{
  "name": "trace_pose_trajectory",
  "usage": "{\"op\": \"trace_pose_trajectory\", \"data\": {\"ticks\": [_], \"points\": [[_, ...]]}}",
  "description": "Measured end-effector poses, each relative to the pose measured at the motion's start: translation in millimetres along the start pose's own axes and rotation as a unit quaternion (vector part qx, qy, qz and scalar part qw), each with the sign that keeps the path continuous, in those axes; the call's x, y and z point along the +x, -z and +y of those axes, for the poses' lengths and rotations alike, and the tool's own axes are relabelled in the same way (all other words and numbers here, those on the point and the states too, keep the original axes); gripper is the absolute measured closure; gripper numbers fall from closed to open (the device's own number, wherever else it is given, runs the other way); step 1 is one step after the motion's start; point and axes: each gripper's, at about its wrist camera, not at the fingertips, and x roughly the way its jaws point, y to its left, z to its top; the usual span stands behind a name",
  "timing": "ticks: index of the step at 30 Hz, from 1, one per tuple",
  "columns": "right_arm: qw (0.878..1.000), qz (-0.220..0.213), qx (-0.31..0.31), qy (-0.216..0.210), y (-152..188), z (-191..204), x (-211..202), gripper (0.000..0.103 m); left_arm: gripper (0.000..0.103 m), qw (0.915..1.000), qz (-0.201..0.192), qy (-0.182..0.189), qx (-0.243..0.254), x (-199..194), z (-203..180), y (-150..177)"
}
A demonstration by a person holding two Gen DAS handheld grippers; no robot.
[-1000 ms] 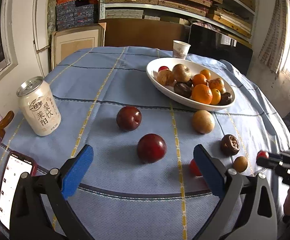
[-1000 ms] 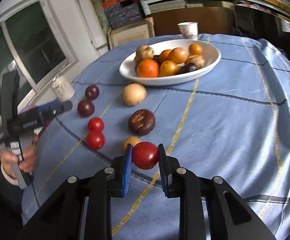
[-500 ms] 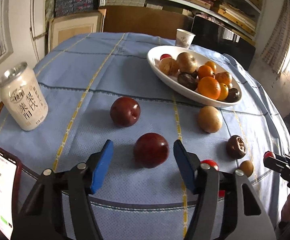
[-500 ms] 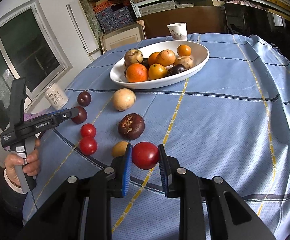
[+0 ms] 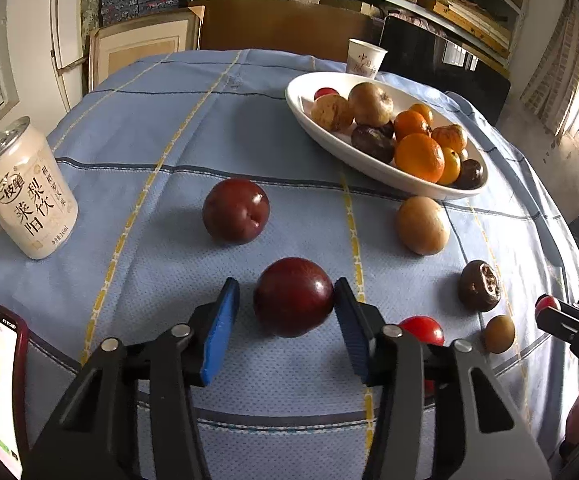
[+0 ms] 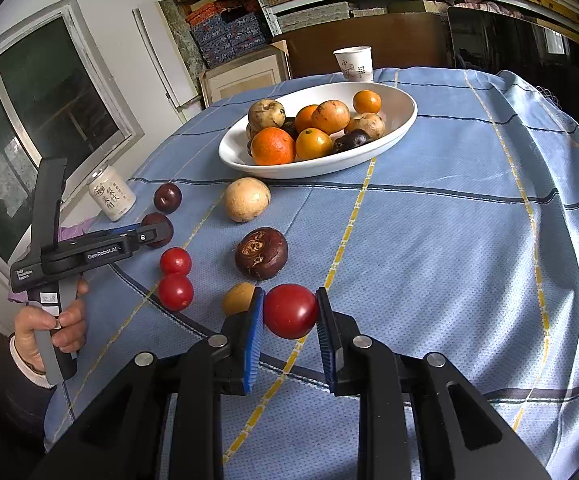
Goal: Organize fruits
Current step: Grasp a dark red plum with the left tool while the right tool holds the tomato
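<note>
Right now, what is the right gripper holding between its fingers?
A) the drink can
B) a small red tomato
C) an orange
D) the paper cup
B: in the right wrist view, the right gripper has its blue fingers pressed on both sides of a small red tomato, while the oranges lie in the white bowl.

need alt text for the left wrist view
The left hand-held gripper is closing around a dark red plum on a blue tablecloth. Beyond it lie another plum, a white bowl of fruit, and a drink can at left.
</note>
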Motion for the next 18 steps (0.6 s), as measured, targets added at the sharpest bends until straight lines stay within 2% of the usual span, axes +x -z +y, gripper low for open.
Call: {"op": "trace_pose_trajectory", "data": {"ticks": [5, 13, 18], "points": [[1.0, 0.0, 0.001, 0.001, 0, -1, 0, 0.077, 0.063, 1.0, -0.002, 0.006, 0.007, 0, -2, 1], [1.0, -0.004, 0.0, 0.009, -1, -3, -1, 0.077, 0.064, 1.0, -0.005, 0.008, 0.0, -3, 0, 2], [1.0, -0.015, -0.006, 0.017, -1, -2, -4, 0.077, 0.064, 0.9997, -0.024, 0.006, -0.002, -15, 2, 4]]}}
